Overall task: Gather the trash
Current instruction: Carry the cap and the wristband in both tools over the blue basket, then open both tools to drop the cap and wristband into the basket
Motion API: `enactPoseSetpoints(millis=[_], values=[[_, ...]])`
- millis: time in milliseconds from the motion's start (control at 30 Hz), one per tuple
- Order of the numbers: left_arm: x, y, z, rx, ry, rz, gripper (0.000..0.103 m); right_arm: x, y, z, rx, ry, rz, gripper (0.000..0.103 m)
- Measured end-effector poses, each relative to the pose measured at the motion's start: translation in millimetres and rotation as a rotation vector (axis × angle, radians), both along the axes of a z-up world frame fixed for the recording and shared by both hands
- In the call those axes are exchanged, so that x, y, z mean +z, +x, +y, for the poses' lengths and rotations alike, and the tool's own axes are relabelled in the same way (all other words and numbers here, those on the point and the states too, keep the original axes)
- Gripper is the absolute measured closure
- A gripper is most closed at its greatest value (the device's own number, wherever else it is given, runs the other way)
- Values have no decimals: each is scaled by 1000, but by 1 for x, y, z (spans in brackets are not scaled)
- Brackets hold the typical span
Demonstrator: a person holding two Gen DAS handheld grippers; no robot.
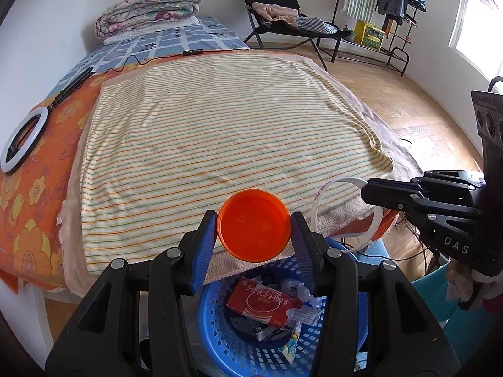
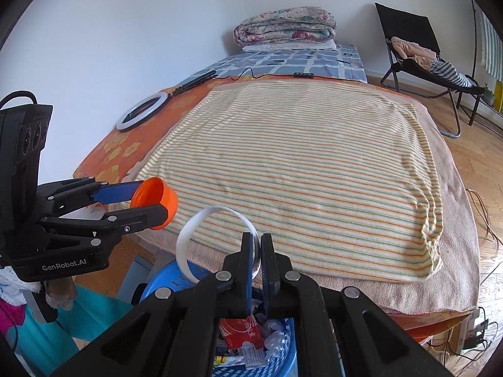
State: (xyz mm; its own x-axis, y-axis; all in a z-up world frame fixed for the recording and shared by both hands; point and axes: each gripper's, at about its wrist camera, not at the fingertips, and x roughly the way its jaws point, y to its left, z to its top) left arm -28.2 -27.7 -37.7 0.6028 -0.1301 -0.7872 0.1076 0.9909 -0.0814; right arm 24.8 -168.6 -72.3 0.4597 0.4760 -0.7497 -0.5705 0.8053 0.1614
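Observation:
My left gripper is shut on an orange plastic cap and holds it above the blue basket; the cap also shows in the right wrist view. My right gripper is shut on a white plastic ring band, also seen in the left wrist view, held over the basket's rim. The basket holds a red box, crumpled wrappers and papers. It stands on the floor against the near edge of the bed.
A striped towel covers the bed, over an orange flowered sheet. A ring light with its cable lies at the bed's left. Folded quilts sit at the far end. A black chair and a clothes rack stand beyond.

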Motion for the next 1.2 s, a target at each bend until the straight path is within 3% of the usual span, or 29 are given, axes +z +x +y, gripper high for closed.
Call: enactPoseSetpoints(millis=[533,1200], values=[[-44,-28,-2,-11,0,93,55,-39,-39,-3,52,-27,67,101],[-74,-45,-7,-32,7,168,55,-71,-41,-9,38,-74,147,99]])
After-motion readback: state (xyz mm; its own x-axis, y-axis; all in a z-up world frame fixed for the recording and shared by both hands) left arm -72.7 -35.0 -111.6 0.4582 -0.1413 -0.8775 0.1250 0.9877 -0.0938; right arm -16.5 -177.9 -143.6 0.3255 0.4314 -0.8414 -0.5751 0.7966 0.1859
